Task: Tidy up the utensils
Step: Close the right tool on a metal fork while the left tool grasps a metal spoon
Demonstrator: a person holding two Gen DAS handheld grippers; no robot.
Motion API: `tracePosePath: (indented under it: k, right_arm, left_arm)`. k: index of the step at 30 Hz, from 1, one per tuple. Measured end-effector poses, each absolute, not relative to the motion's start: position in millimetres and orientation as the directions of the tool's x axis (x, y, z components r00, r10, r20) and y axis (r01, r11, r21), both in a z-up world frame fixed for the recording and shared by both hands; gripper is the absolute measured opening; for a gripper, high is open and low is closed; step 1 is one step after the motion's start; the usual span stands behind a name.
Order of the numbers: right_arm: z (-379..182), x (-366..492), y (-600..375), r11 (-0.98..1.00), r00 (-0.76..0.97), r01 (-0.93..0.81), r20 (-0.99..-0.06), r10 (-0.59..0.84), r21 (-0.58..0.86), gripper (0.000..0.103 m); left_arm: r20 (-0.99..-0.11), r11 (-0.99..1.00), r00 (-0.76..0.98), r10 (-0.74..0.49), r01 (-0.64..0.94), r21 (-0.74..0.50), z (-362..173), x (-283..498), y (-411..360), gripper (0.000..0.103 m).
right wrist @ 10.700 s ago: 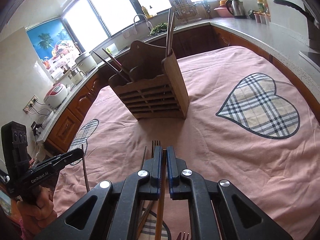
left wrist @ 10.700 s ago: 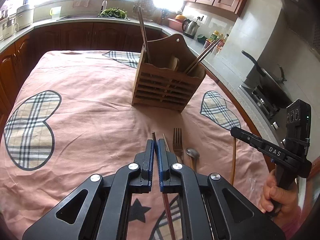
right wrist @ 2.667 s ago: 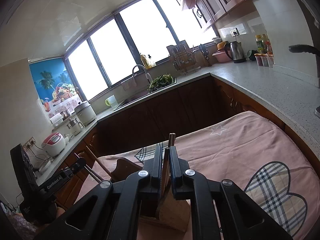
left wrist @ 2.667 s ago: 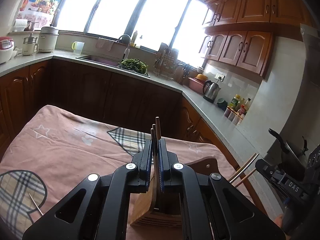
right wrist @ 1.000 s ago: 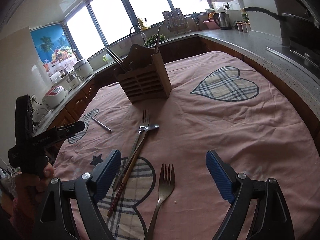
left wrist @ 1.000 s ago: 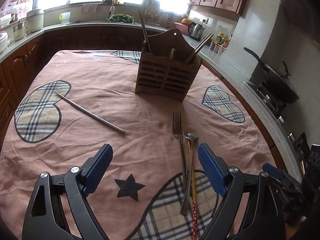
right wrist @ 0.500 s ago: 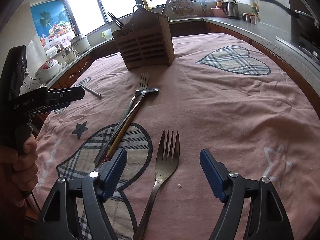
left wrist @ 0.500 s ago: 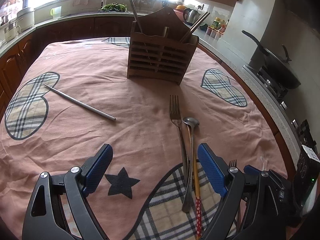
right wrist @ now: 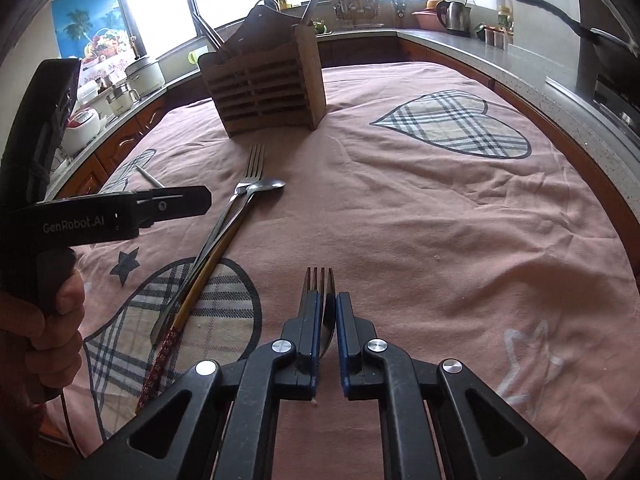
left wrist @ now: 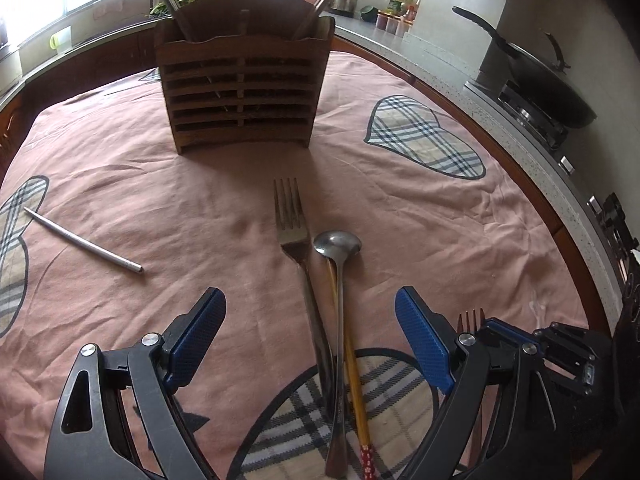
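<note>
A wooden utensil holder (left wrist: 240, 92) stands at the far middle of the pink tablecloth (left wrist: 420, 240), with chopsticks and utensils sticking out of it. My left gripper (left wrist: 310, 296) hangs open over a fork (left wrist: 290, 220), a spoon (left wrist: 337, 242) and a wooden chopstick (left wrist: 356, 380) that lie side by side. A metal chopstick (left wrist: 80, 244) lies apart on the left. My right gripper (right wrist: 327, 300) is shut on a second fork (right wrist: 318, 278), whose tines stick out past the pads, low over the cloth. In the left wrist view that fork's tines (left wrist: 470, 318) show at lower right.
A hand (right wrist: 40, 320) holds the left gripper's handle at the left. A wok (left wrist: 548, 92) sits on the stove beyond the table's right edge. A kettle (right wrist: 454, 16) and jars stand on the counter behind.
My right gripper has sunk onto the second fork and its jaws have shut on it. My left gripper has moved forward and lower over the fork and spoon, still open.
</note>
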State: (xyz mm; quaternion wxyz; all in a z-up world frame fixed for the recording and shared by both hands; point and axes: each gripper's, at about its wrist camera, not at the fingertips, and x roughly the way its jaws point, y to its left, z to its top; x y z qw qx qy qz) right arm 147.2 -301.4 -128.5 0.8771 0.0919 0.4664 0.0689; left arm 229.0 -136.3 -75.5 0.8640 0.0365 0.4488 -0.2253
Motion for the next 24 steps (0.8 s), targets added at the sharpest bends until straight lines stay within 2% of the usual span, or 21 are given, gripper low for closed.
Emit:
tracePosePath:
  k: [2,6,7,9,10,11,13,24]
  right_arm:
    - [-125.8,148.6,-311.0,0.969,0.56,-0.017,-0.801,0.213,0.246,0.004]
    - [-121.9,149.6,-326.2,0.956,0.569,0.003,-0.787,0.239,0.293,0.002]
    - [-121.2,149.7,-328.8,0.952,0.571,0.005,-0.783,0.248,0.306,0.002]
    - [-120.2,150.2,-332.1,0.947,0.573,0.008,-0.778,0.26,0.322,0.002]
    - [-119.4,151.0,-333.6,0.945,0.575,0.008,-0.775,0.263,0.327,0.002]
    - [-118.6,151.0,-334.8,0.942,0.578,0.006,-0.77,0.27,0.335,0.002]
    - [-116.0,152.1,-337.0,0.939,0.585,0.006,-0.763,0.275,0.343,0.002]
    - [-88.8,157.3,-338.2,0.93,0.643,-0.027,-0.706,0.297,0.366,0.002]
  left_arm:
    - [-0.803,0.891,0.489,-0.341,0.44,-0.111,-79.6,236.0,-148.8,0.082]
    - [-0.827,0.886,0.473,-0.303,0.46,-0.061,-91.9,250.0,-168.6,0.061]
    - [-0.835,0.885,0.466,-0.293,0.464,-0.052,-95.3,253.2,-171.8,0.05]
    - [-0.84,0.888,0.472,-0.268,0.458,-0.026,-98.6,257.6,-175.0,0.038]
    - [-0.838,0.891,0.478,-0.262,0.454,-0.019,-97.8,259.1,-174.3,0.028]
    - [-0.838,0.893,0.476,-0.266,0.449,-0.029,-96.3,260.4,-171.7,0.023]
    - [-0.83,0.892,0.462,-0.314,0.442,-0.091,-91.5,261.7,-162.7,0.006]
    - [-0.716,0.884,0.534,-0.45,0.377,-0.275,-45.8,243.9,-104.5,0.002]
